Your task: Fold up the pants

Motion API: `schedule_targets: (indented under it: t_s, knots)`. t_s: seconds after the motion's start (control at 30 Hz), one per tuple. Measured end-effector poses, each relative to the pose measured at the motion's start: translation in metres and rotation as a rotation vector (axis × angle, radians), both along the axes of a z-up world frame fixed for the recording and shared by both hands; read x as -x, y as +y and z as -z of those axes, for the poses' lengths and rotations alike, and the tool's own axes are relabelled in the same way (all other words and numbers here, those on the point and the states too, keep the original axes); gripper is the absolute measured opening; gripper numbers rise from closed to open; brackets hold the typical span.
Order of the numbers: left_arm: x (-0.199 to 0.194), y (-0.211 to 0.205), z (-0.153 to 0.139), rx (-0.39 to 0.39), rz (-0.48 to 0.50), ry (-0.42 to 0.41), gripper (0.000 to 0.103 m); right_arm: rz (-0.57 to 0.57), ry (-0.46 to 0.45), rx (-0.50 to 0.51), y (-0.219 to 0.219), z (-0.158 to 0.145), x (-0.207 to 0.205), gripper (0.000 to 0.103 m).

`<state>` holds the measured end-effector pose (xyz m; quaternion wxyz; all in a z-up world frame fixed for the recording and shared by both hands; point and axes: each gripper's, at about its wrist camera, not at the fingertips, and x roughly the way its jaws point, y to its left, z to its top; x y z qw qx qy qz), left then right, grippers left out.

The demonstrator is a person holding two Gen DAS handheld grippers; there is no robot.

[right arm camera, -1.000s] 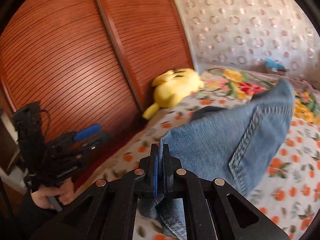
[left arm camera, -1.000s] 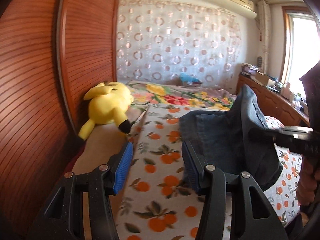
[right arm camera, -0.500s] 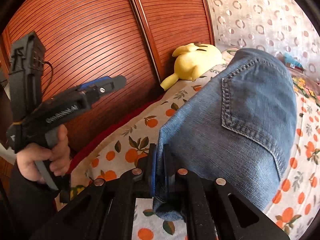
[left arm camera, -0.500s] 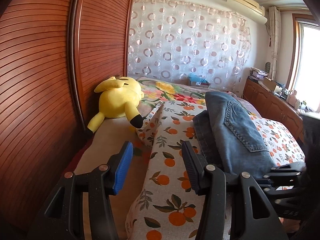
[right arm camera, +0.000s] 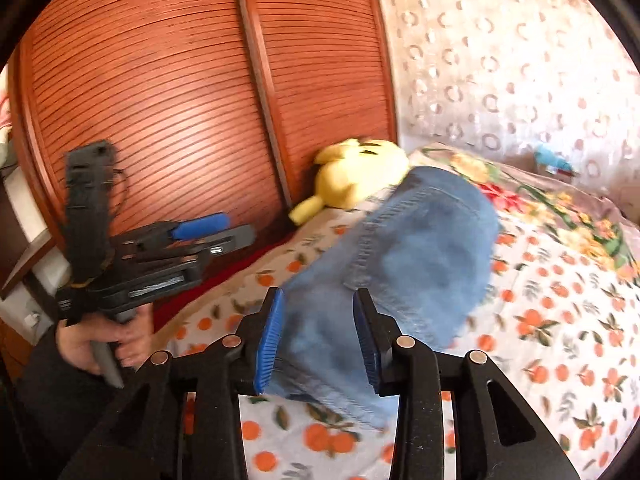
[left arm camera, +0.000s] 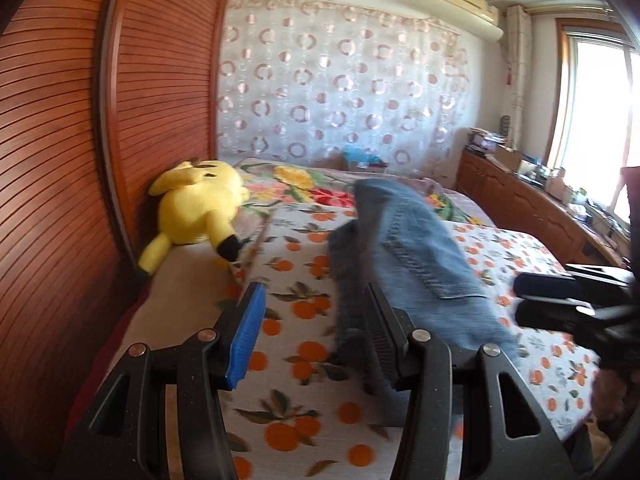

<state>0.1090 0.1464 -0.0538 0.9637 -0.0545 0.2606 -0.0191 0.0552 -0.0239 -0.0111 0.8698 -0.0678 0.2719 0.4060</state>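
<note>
Right gripper (right arm camera: pixel 318 334) just opening, jaws now apart, near hem of folded jeans (right arm camera: pixel 404 264) sitting between pads, not pinched. Jeans lying on orange-print bedspread (right arm camera: pixel 560 320), back pocket facing up. Left gripper (left arm camera: pixel 316 336) standing half open, holding nothing, hovering over bed at jeans' left edge. Yellow plush toy (left arm camera: pixel 196 208) resting near slatted wooden doors (left arm camera: pixel 60 160).

We saw blue denim pants (right arm camera: pixel 420 248), a white bedsheet (right arm camera: pixel 560 320) printed with oranges, a yellow plush toy (left arm camera: pixel 200 204) and red-brown slatted doors (right arm camera: pixel 160 80).
</note>
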Motion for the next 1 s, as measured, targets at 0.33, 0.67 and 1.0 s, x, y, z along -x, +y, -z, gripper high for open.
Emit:
schedule_targets:
  t_s: [0.33, 0.67, 1.0]
  knots:
    - [-0.008, -0.042, 0.022, -0.071, 0.083, 0.072, 0.052, 0.086, 0.063, 0.043, -0.008, 0.026, -0.004, 0.037]
    - [-0.015, -0.042, 0.055, -0.072, 0.078, 0.175, 0.052, 0.085, 0.069, 0.053, -0.004, 0.033, 0.001, 0.045]
    - [-0.005, -0.046, 0.04, -0.063, 0.08, 0.122, 0.052, 0.094, 0.092, 0.036, -0.016, 0.036, -0.003, 0.048]
